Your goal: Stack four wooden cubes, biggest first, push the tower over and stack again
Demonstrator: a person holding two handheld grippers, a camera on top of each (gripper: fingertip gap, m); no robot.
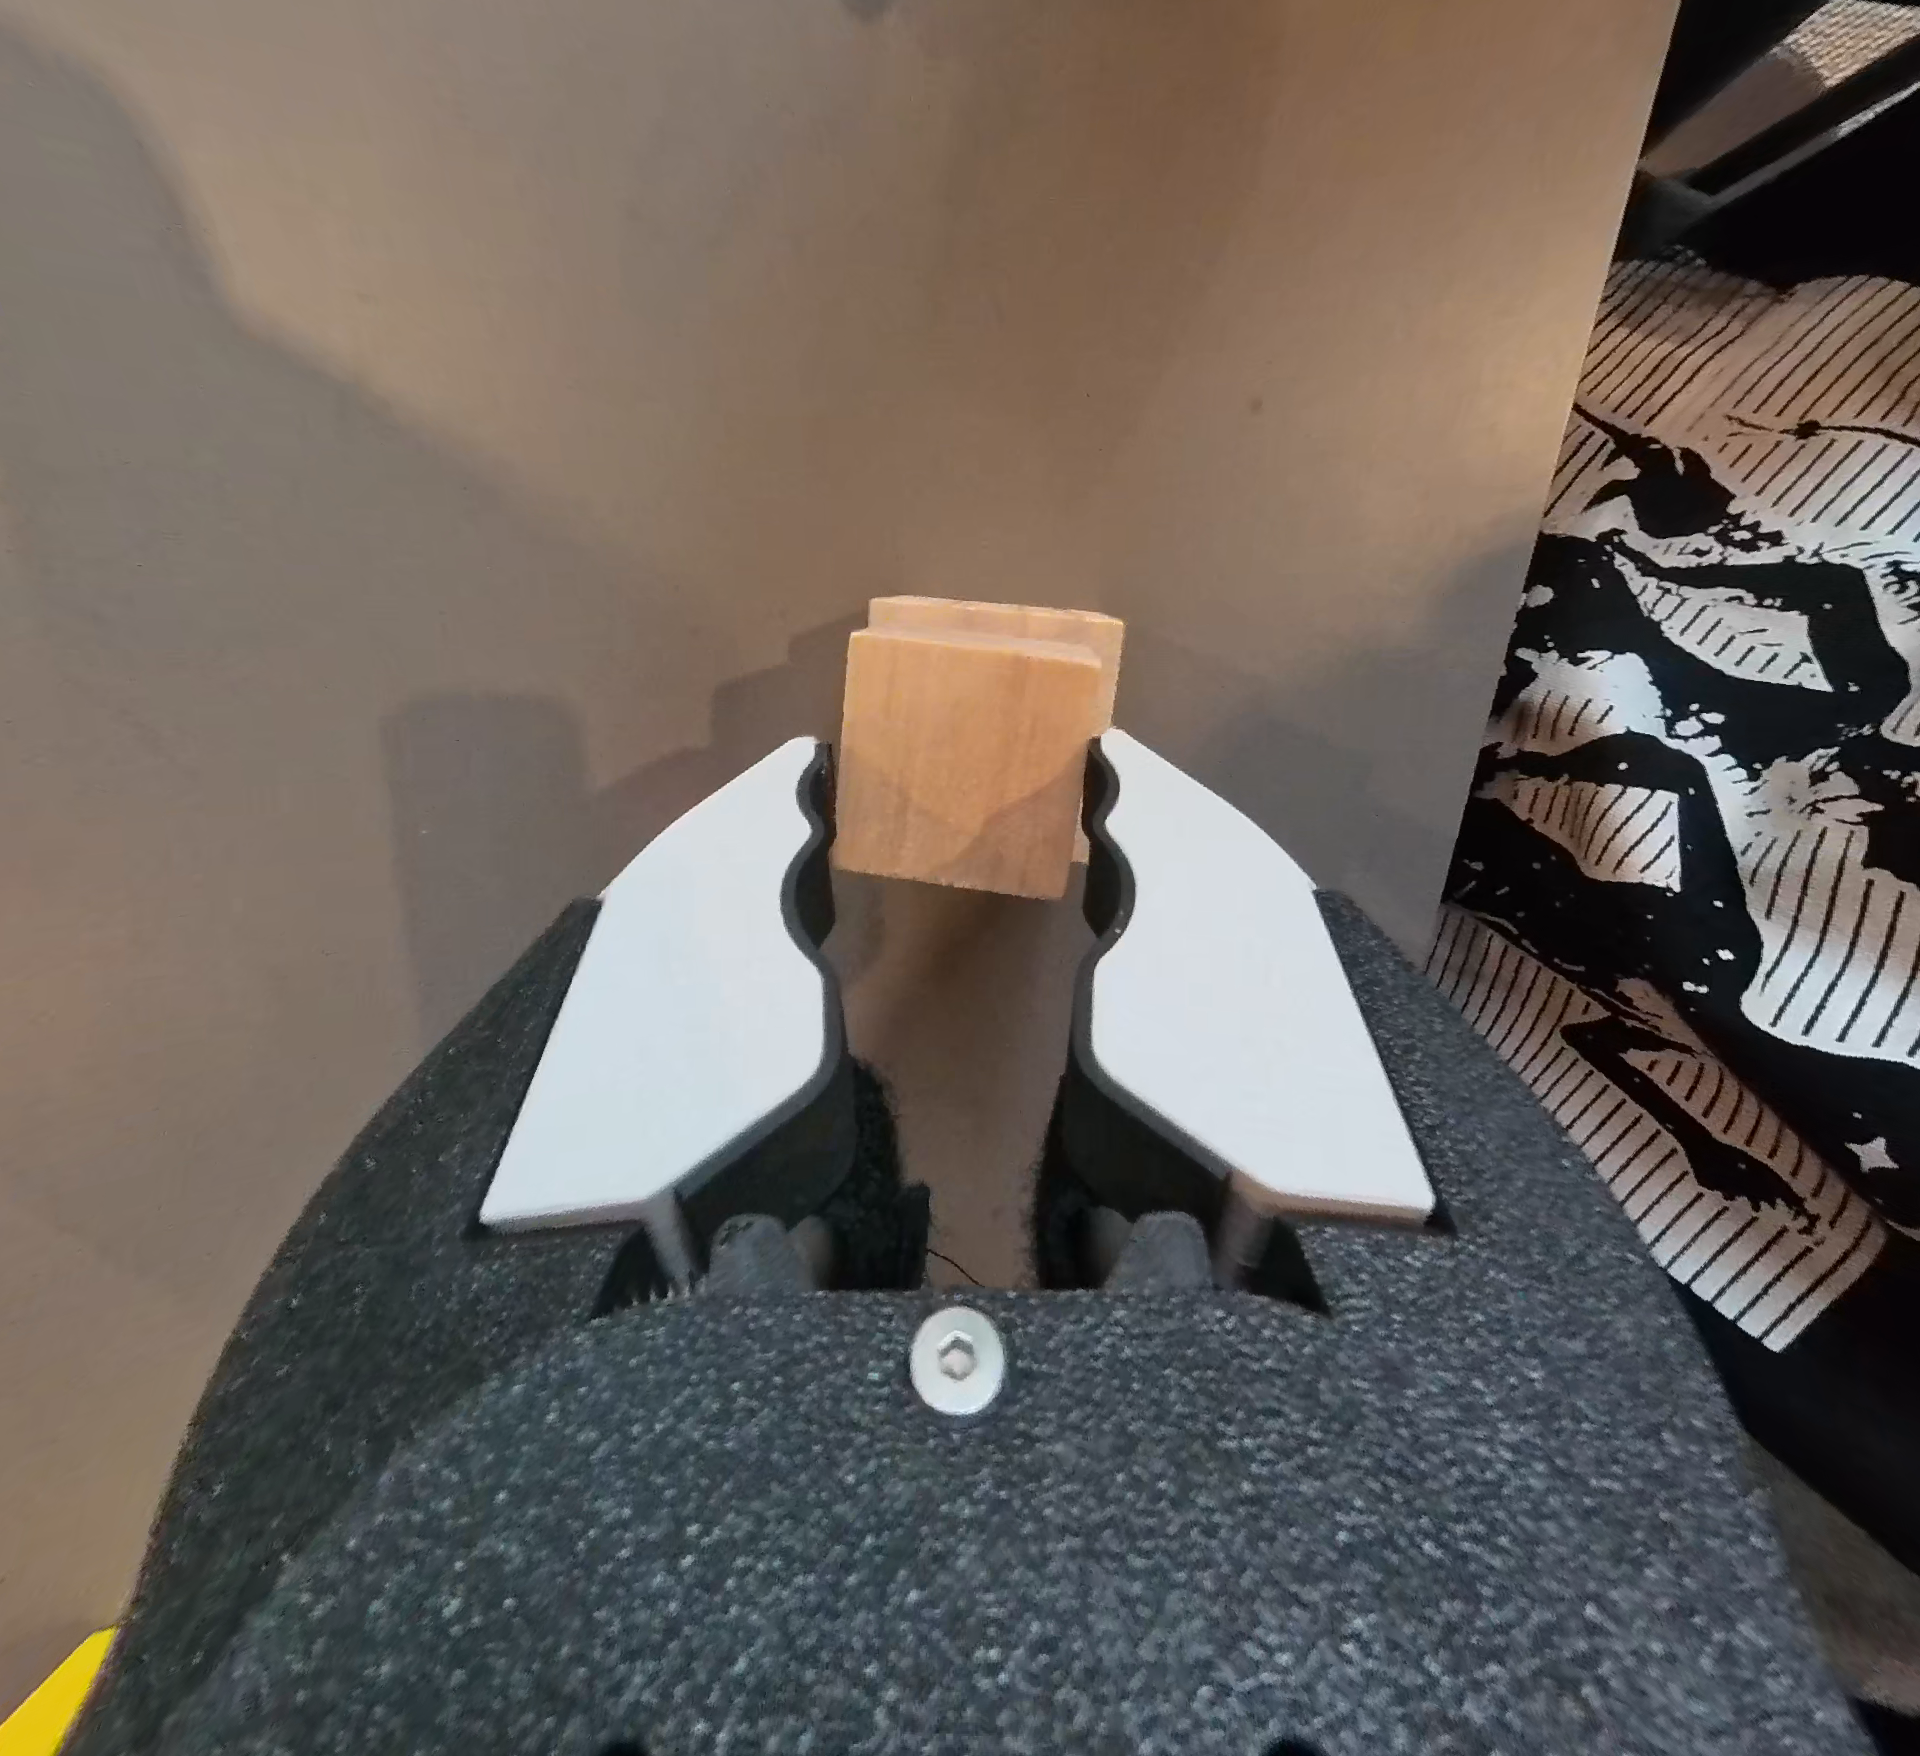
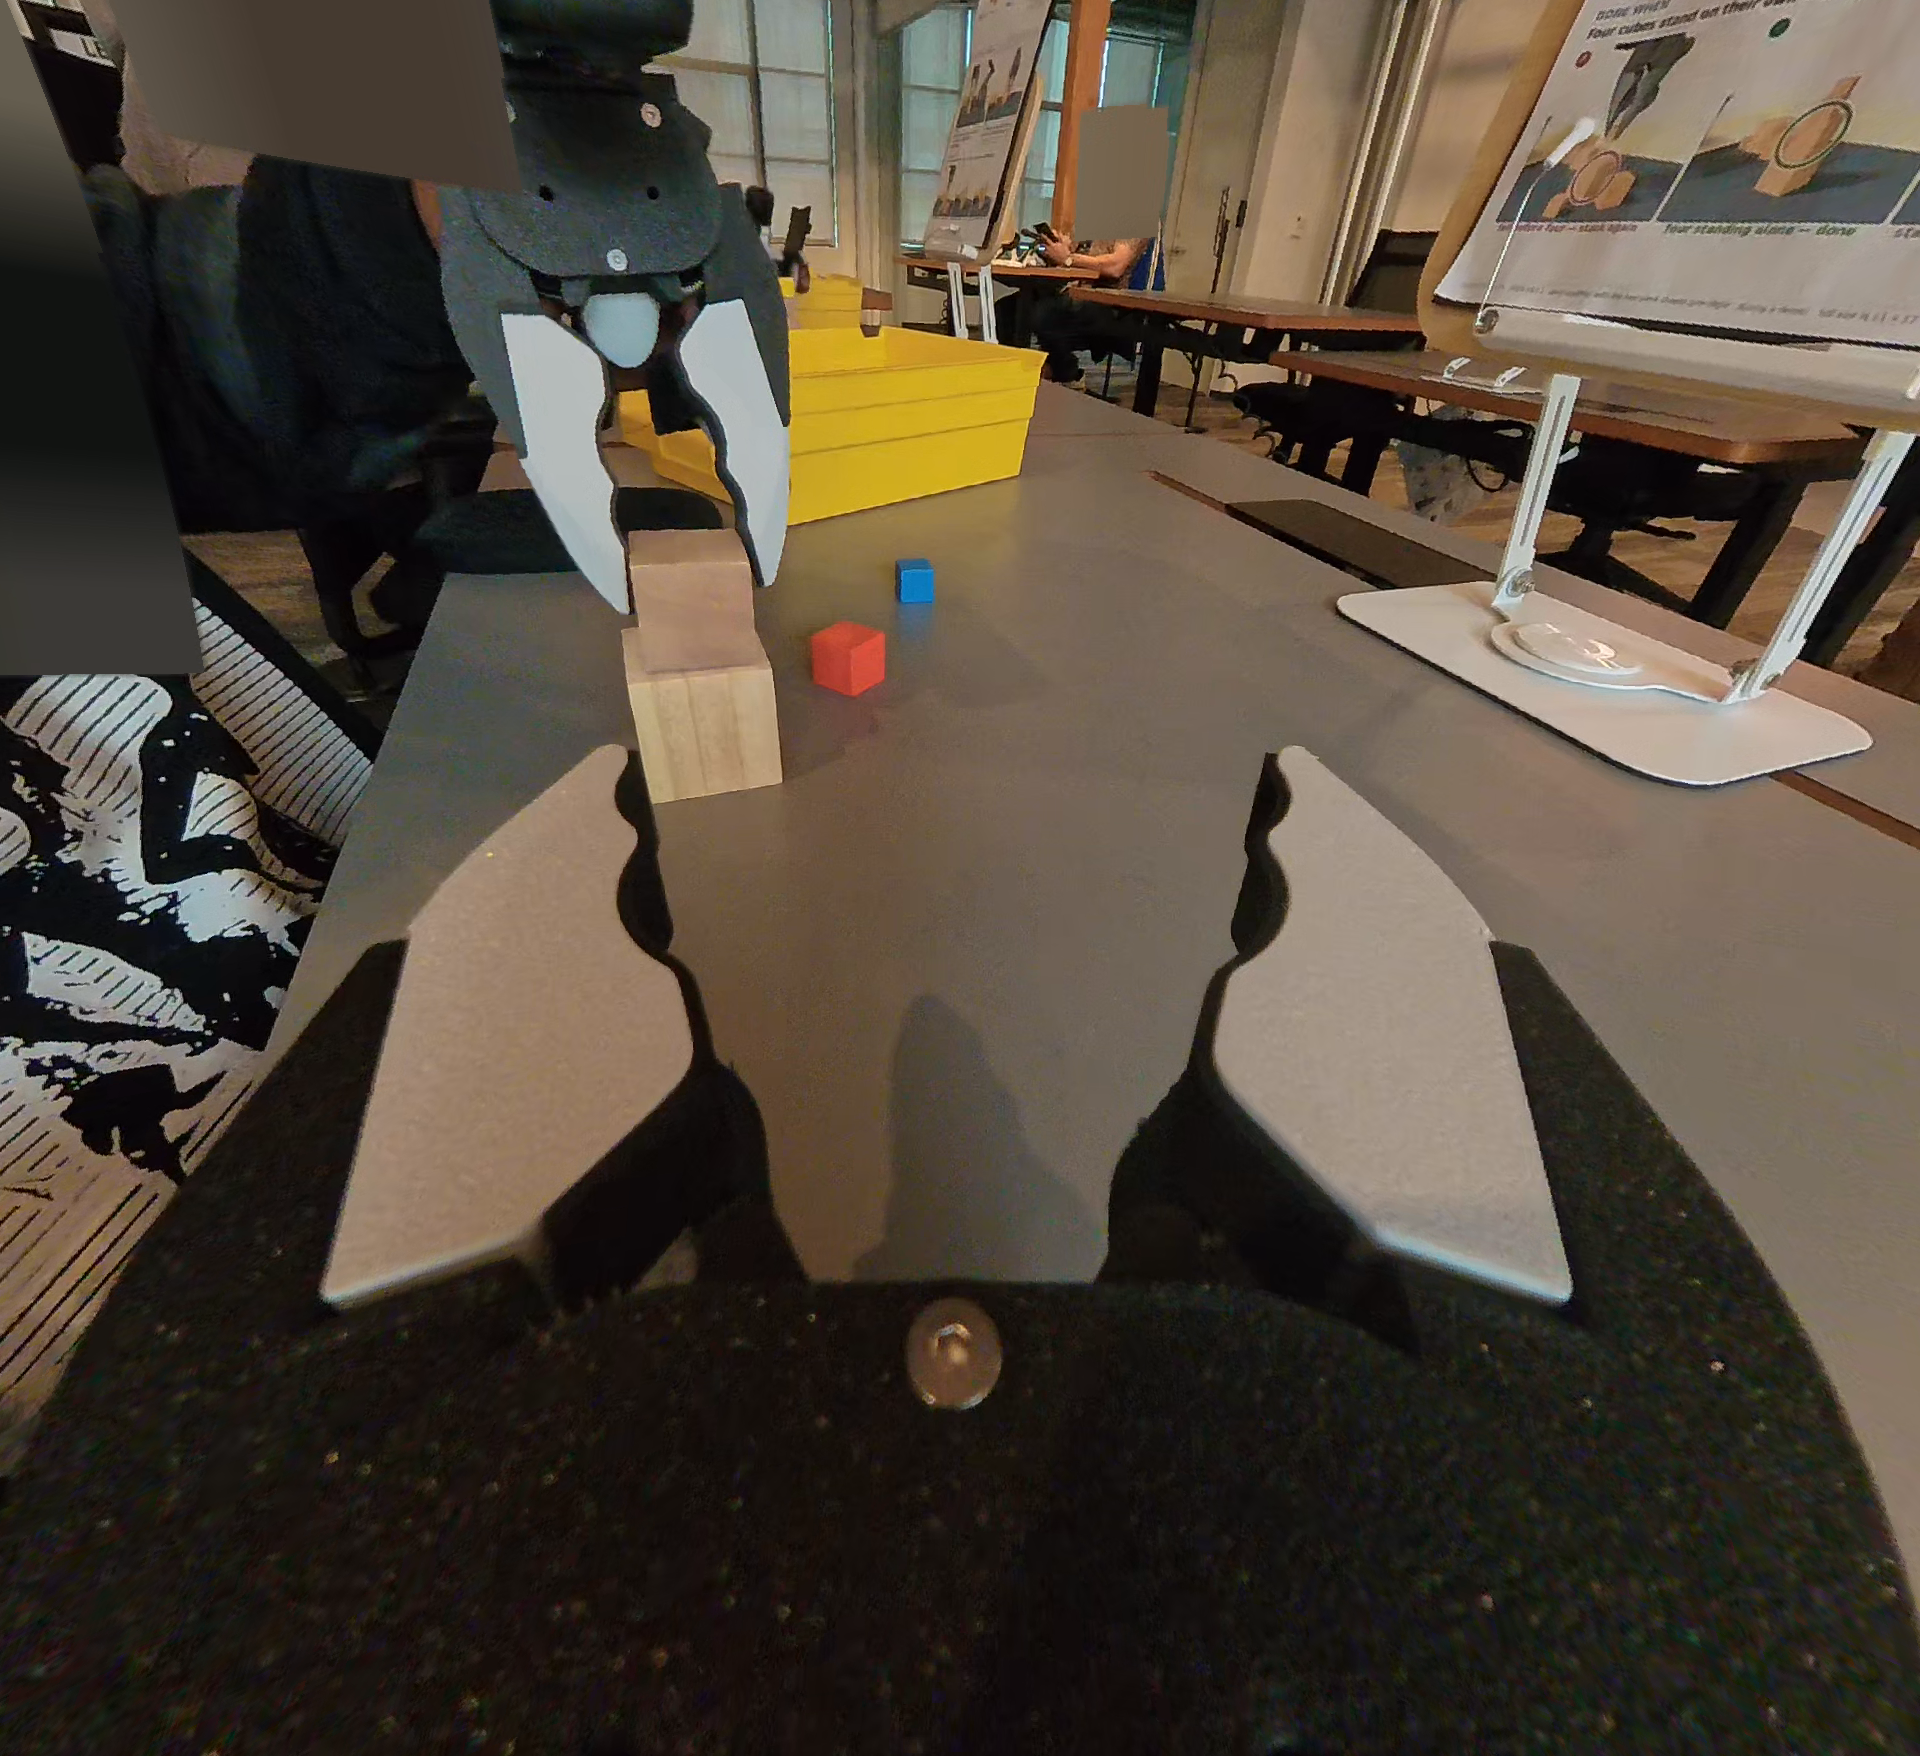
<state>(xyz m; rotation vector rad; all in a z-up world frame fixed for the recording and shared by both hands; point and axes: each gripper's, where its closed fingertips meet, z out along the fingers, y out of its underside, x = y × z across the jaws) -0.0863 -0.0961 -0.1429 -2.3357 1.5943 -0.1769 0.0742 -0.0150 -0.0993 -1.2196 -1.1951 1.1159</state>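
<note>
Warm indoor light, soft shadows (fisheye bending edges), sharp focus.

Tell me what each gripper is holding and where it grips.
Left gripper clamps the smaller wooden cube by two opposite side faces, atop the big cube. Right gripper holds nothing.

The cube (image 1: pixel 961 776) clamped in the left gripper (image 1: pixel 958 797) is bare wood with visible grain, as is the paler, larger cube (image 2: pixel 707 719) beneath it; the red cube (image 2: pixel 848 658) and blue cube (image 2: pixel 913 580) beside that larger cube look painted and matt. The table (image 2: pixel 1091 771) under them is smooth, matt grey. The yellow bins (image 2: pixel 914 418) behind the larger cube look like slightly glossy plastic, and both grippers have smooth pale fingers (image 2: pixel 499 1031) set in rough black foam-like covering.
</note>
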